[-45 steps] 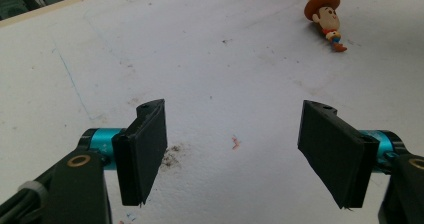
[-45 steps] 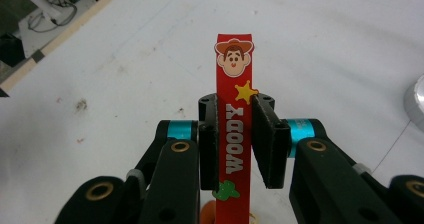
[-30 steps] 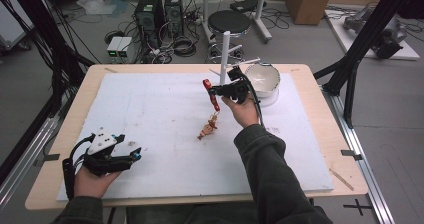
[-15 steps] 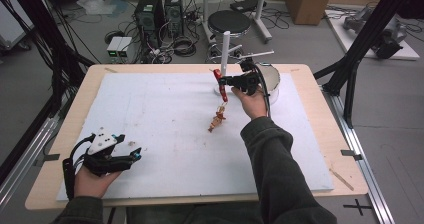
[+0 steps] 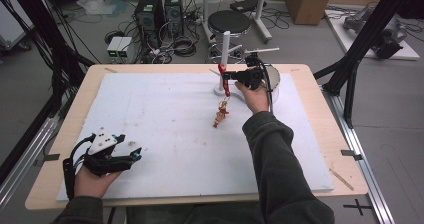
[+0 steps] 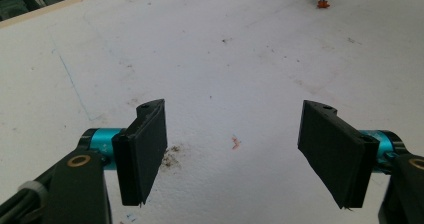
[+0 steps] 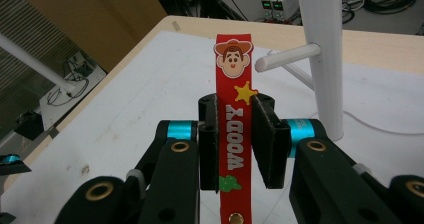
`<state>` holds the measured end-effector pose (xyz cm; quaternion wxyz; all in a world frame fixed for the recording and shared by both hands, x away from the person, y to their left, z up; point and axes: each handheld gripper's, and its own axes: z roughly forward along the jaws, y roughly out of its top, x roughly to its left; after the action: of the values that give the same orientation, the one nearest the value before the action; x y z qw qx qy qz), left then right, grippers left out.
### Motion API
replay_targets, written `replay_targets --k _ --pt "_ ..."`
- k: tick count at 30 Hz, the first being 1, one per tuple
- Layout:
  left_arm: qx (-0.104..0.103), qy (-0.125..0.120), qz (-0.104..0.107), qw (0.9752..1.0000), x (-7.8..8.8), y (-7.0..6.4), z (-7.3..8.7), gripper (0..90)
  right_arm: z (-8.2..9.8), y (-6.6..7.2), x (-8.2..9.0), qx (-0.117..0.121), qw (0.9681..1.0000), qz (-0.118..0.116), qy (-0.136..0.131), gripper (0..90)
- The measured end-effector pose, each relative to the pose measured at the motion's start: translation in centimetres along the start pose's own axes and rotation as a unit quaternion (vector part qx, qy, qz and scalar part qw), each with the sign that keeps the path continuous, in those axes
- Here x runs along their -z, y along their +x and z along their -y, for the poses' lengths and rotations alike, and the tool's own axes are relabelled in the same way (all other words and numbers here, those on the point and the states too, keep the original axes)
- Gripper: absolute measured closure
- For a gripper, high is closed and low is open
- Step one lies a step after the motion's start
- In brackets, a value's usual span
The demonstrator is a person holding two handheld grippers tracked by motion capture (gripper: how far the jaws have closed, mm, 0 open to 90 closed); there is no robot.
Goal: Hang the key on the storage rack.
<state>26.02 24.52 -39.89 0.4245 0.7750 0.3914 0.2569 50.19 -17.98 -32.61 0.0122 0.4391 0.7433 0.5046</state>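
Right tongs grip the red strap of a keychain, raised beside the white peg stand; its figurine dangles above the surface. Left tongs rest wide, holding nothing.

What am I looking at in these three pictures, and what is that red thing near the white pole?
A person at a table holds a hand-held clamp tool in each hand. The top picture looks down from above; the other two come from cameras riding on each tool.

The right gripper is shut on a red strap, raised beside a white stand with side pegs. A small figure dangles from the strap's lower end.

The left gripper rests open above the white mat, holding nothing.

A bowl sits behind the right hand.
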Motion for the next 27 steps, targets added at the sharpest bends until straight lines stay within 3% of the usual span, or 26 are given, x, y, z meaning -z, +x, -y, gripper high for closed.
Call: replay_targets --k 7,27 --pt "-0.001 -0.001 0.001 1.0 0.0 0.0 0.0 28.0 0.1 -0.8 0.0 -0.019 0.9998 -0.002 -0.005 75.3" --pt "-0.001 -0.002 0.0 1.0 0.0 0.0 0.0 28.0 0.2 -1.7 -0.2 -0.039 0.9992 0.004 -0.008 75.8"
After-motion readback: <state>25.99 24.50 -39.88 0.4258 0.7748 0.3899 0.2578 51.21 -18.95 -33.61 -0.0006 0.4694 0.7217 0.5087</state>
